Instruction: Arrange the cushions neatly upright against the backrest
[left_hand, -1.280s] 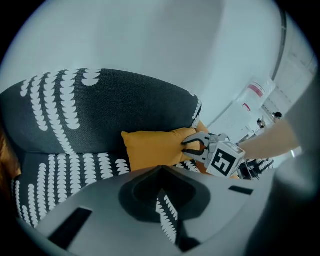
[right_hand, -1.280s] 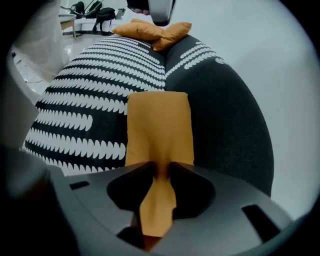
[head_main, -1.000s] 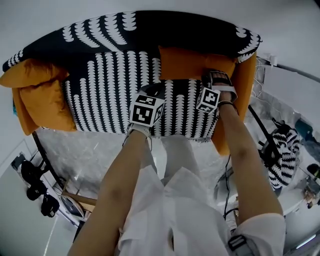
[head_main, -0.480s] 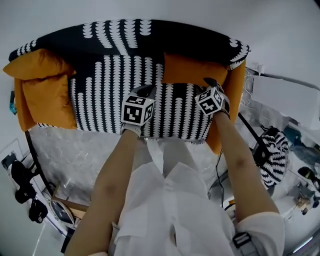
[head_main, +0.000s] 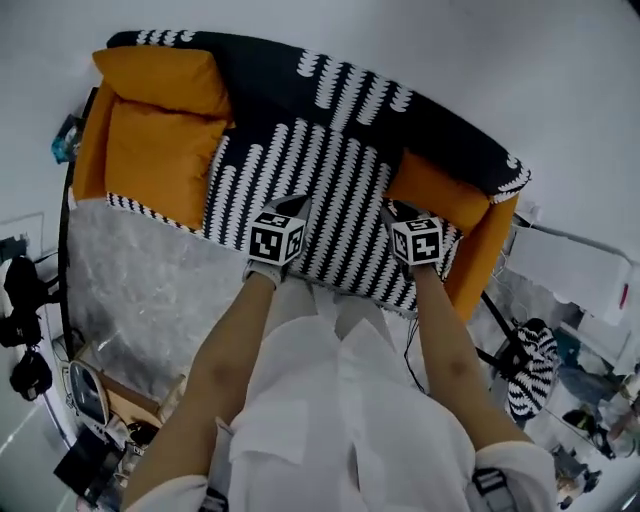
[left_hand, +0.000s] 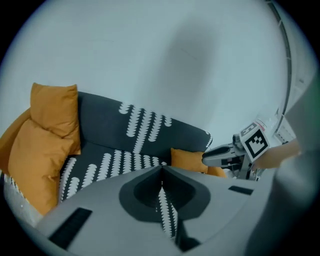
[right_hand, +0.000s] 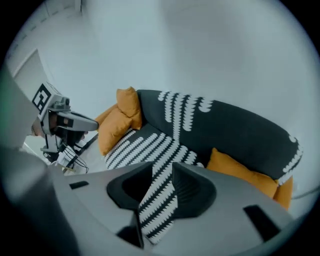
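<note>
At the left end of the sofa (head_main: 310, 160), two orange cushions (head_main: 160, 150) sit together in the corner against backrest and armrest. Over the seat, the left gripper (head_main: 293, 207) has its jaws fully together and empty. The right gripper (head_main: 393, 211) has its jaws partly apart, just been closing, with nothing between them. A third orange cushion (head_main: 435, 190) leans on the backrest at the right end.

This looks like a staged living-room corner, closer to a recording studio than a lived-in home. A black-and-white patterned sofa (head_main: 330, 190) with orange cushions (head_main: 160, 150) stands against a bare white wall (head_main: 480, 60) on a pale marbled floor (head_main: 140, 290). Dark equipment (head_main: 22, 298) and a striped bag (head_main: 530, 370) crowd the edges.
</note>
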